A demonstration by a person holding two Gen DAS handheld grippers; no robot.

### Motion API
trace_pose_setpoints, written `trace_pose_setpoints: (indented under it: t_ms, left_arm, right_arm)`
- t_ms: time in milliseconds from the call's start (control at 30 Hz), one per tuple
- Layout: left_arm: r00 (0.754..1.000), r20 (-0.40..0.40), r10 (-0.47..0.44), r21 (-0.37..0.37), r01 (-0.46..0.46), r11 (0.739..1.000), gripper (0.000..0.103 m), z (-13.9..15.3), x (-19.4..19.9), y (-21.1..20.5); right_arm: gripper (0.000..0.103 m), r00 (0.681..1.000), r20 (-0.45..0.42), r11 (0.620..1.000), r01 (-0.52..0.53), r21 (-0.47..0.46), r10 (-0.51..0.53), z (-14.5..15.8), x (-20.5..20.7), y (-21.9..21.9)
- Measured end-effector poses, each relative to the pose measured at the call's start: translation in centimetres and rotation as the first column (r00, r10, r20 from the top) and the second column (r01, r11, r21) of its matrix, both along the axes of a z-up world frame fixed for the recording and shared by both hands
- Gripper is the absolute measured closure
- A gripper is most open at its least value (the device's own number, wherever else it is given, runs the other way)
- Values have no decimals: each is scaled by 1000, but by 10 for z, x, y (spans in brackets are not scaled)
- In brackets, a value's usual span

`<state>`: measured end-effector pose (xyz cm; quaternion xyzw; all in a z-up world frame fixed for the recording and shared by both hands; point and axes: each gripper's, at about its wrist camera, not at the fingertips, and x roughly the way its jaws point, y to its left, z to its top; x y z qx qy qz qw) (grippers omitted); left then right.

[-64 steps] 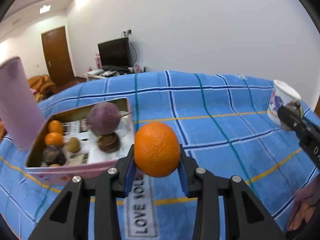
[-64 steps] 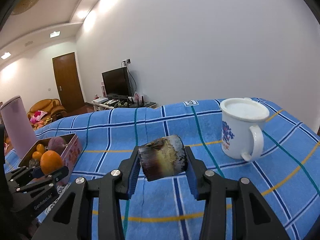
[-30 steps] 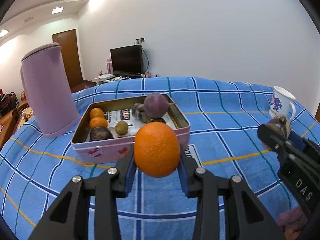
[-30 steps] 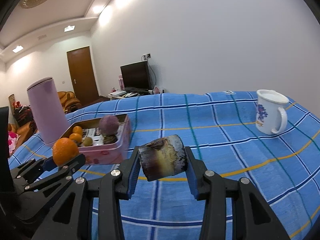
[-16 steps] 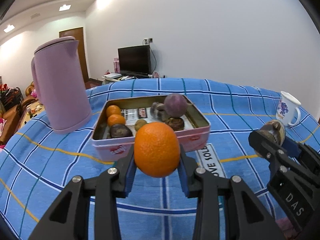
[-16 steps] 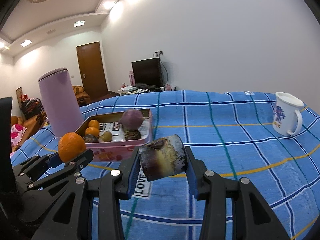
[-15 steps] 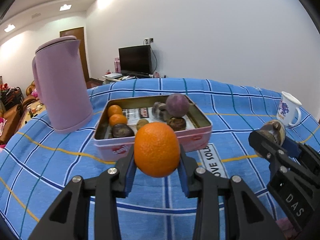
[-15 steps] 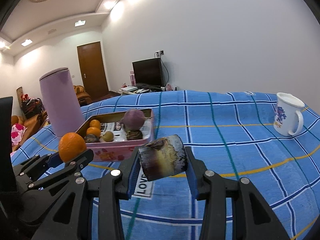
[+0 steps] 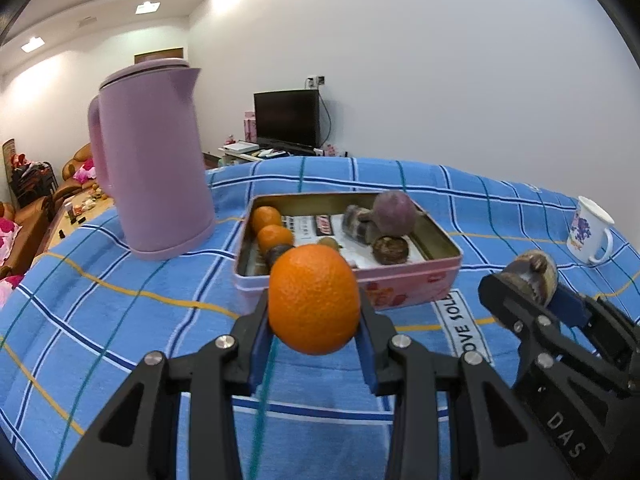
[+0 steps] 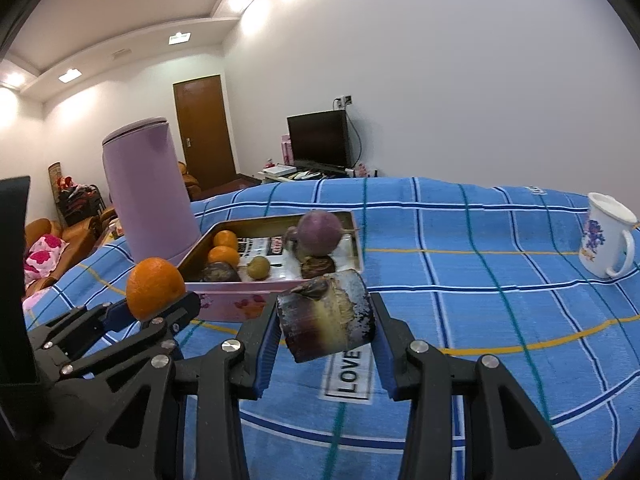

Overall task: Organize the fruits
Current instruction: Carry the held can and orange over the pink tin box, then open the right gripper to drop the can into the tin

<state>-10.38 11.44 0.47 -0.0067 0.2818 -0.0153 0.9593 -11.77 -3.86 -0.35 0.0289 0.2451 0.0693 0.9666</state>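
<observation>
Three round oranges, two small ones (image 9: 268, 226) inside the pink metal tin (image 9: 400, 286) on the blue checked cloth (image 9: 120, 312), one big bumpy orange (image 9: 314, 298) squeezed up high in the left gripper (image 9: 314, 344), and a dark purple sugarcane chunk (image 10: 328, 316) squeezed in the right gripper (image 10: 326, 344)

blue checked cloth (image 9: 120, 320), pink tin (image 9: 400, 288), lilac kettle (image 9: 154, 160)

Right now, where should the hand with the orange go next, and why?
Probably forward and a little up, over the pink tin. The left gripper holds the orange just short of the tin's near wall, and the tin already holds other fruit.
</observation>
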Motion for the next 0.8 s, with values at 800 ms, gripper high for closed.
trace_pose_setpoints:
  t_ms: [800]
  left_arm:
    - [999, -16, 39, 25, -39, 999, 64, 10, 96, 14]
  right_arm:
    - [59, 1000, 3, 998, -12, 67, 12, 16, 97, 20]
